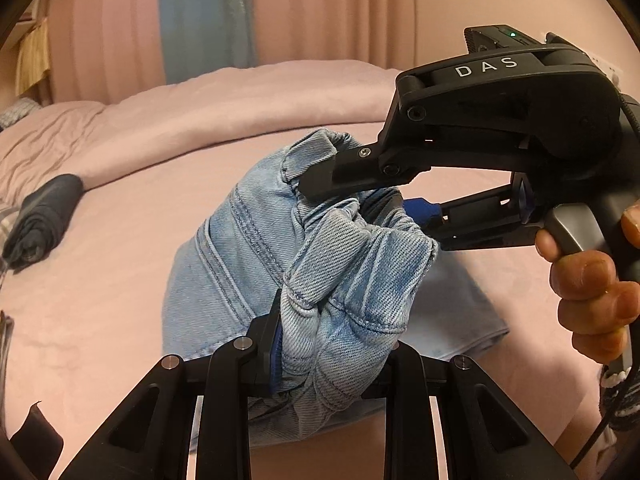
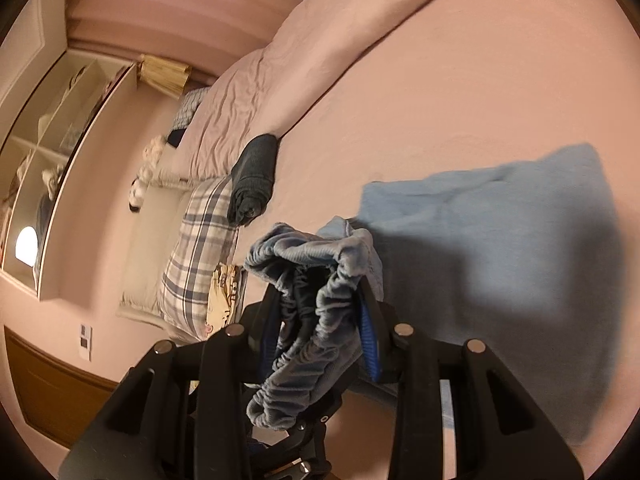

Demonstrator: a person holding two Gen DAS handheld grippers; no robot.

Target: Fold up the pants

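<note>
Denim pants [image 1: 248, 248] lie low and centre on the pink bed [image 1: 120, 280], their length running toward the lower right. The left gripper [image 1: 328, 344] pinches a bunched edge; the right gripper [image 2: 320, 320] clamps the gathered waistband. Best to carry both corners level, keeping edges matched, I'd say.
</note>
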